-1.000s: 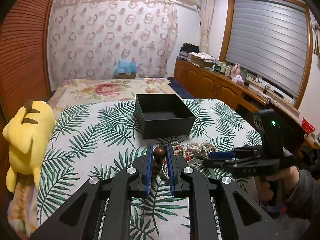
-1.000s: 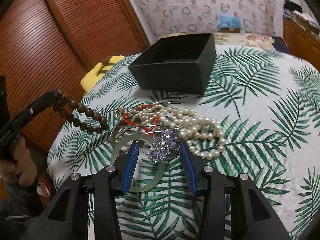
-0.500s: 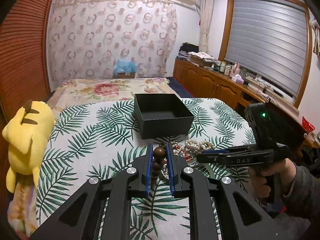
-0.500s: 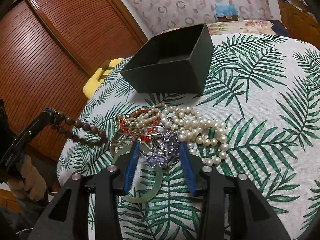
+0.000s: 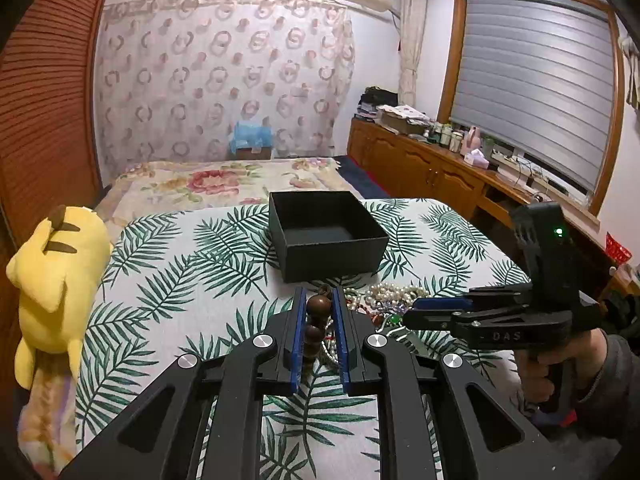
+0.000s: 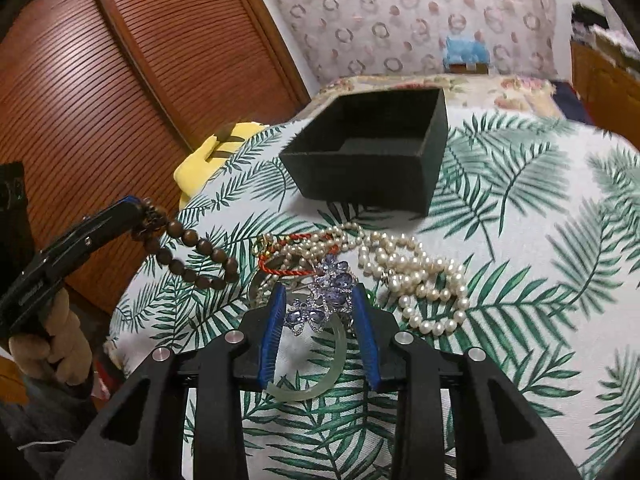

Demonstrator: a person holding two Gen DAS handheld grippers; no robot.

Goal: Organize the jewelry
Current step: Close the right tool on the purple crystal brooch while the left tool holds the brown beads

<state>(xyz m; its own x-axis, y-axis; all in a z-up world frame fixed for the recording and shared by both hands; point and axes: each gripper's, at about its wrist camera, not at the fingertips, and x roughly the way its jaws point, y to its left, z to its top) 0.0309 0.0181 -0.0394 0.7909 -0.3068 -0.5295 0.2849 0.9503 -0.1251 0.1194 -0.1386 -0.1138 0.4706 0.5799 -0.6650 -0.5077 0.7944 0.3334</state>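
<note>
My left gripper (image 5: 318,300) is shut on a brown wooden bead bracelet (image 5: 316,312), which hangs from it above the table in the right wrist view (image 6: 188,252). An open black box (image 5: 326,234) stands beyond it, also seen in the right wrist view (image 6: 372,156). My right gripper (image 6: 318,292) is open, its fingers either side of a purple crystal brooch (image 6: 324,300) in a jewelry pile with a pearl necklace (image 6: 420,276), a red cord (image 6: 288,268) and a pale green bangle (image 6: 316,380). The right gripper shows in the left wrist view (image 5: 440,308).
A palm-leaf tablecloth (image 5: 180,280) covers the table. A yellow plush toy (image 5: 56,280) lies at the left edge. A bed (image 5: 216,180) lies beyond the table, wooden cabinets (image 5: 432,168) at right, and a slatted wooden door (image 6: 100,80) at left.
My right gripper has moved forward over the jewelry pile, so the purple brooch now sits further between its fingers. My left gripper still holds the bead bracelet, lifted slightly.
</note>
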